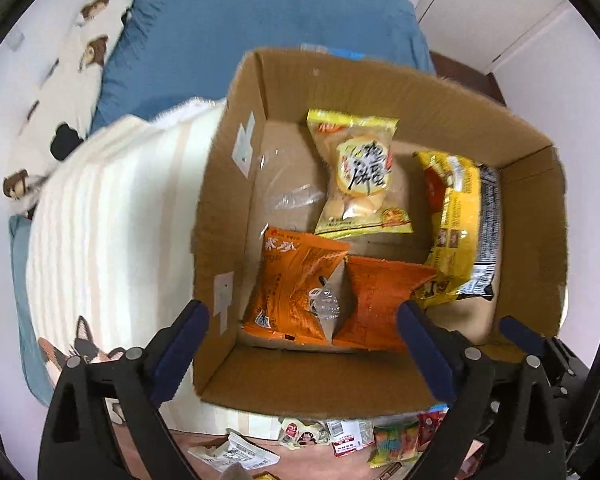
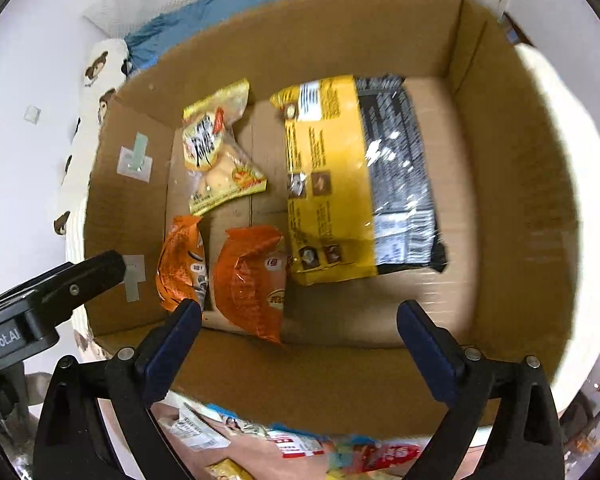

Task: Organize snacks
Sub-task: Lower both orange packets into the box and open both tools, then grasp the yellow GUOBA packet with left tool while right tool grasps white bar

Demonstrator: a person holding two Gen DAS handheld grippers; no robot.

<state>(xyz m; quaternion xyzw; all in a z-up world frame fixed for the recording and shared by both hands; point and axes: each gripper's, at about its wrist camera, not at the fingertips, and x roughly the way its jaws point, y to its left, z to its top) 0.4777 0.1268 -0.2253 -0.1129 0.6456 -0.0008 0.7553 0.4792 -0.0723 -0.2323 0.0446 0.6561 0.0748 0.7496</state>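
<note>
We look down into an open cardboard box (image 1: 340, 80) on the bed. Our left gripper (image 1: 302, 322) hangs over its near edge, jaws spread wide, nothing between them. Our right gripper (image 2: 300, 322) likewise: jaws wide apart, empty.

On the box floor: a pale yellow cracker packet (image 1: 360, 176) toward the far side; a large yellow-and-black bag (image 2: 360, 176) by the right wall; two orange packets (image 1: 296, 284) (image 2: 252, 280) side by side at the near side.

More small snacks (image 1: 340, 436) lie scattered outside, just before the box's near wall.
</note>
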